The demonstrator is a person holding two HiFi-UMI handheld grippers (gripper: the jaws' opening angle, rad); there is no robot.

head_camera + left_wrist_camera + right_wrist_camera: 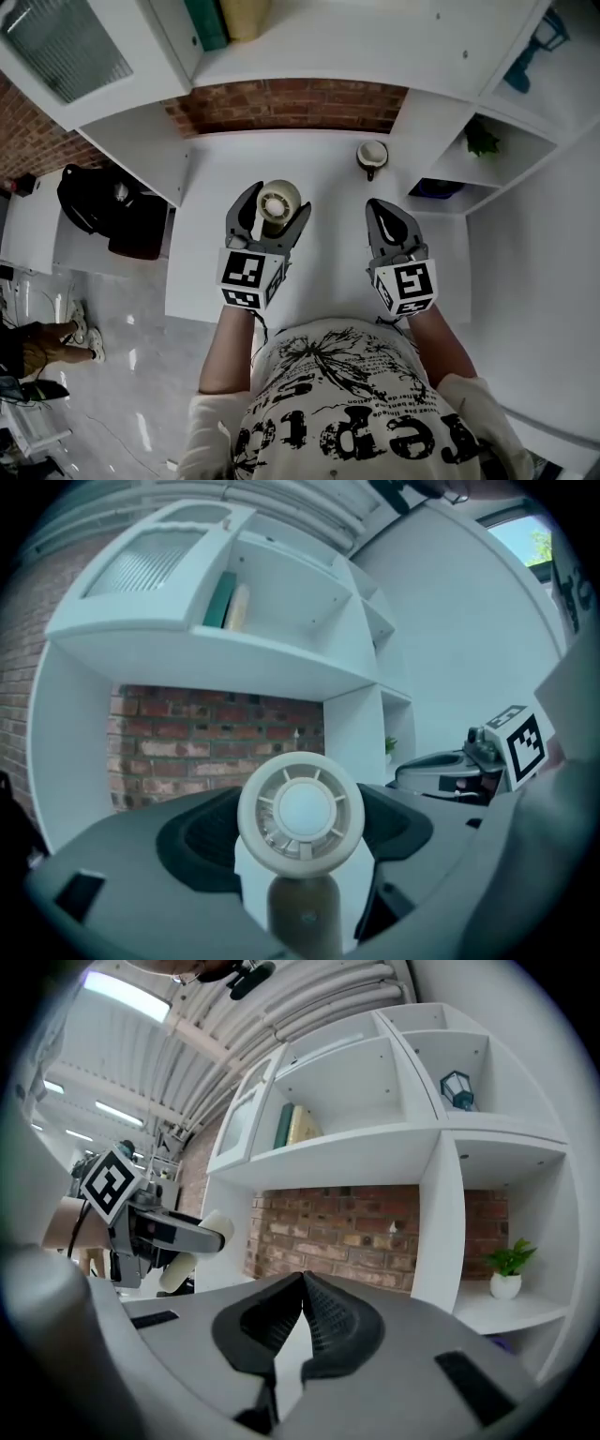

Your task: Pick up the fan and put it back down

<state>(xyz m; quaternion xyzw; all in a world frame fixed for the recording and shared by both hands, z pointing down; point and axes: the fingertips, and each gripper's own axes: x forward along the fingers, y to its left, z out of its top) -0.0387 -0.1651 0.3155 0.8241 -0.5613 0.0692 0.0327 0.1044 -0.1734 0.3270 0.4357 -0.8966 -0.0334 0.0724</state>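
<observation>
A small cream fan (pixel 279 203) with a round head and a darker handle stands on the white desk (pixel 319 272). My left gripper (pixel 279 198) is open, one jaw on each side of the fan, with gaps showing. In the left gripper view the fan (pixel 300 815) faces the camera between the spread jaws of the left gripper (pixel 300 801), its handle running down out of sight. My right gripper (pixel 380 208) hovers to the right of the fan, shut and empty. The right gripper view shows the right gripper (pixel 302 1277) with its tips meeting, and the fan (pixel 190 1249) at far left.
A dark-handled cup (pixel 372 155) sits at the back of the desk before the brick wall (pixel 291 105). A small plant (pixel 483 141) stands in a right shelf niche. A black bag (pixel 103 211) lies on the lower surface to the left. Shelves overhang the desk.
</observation>
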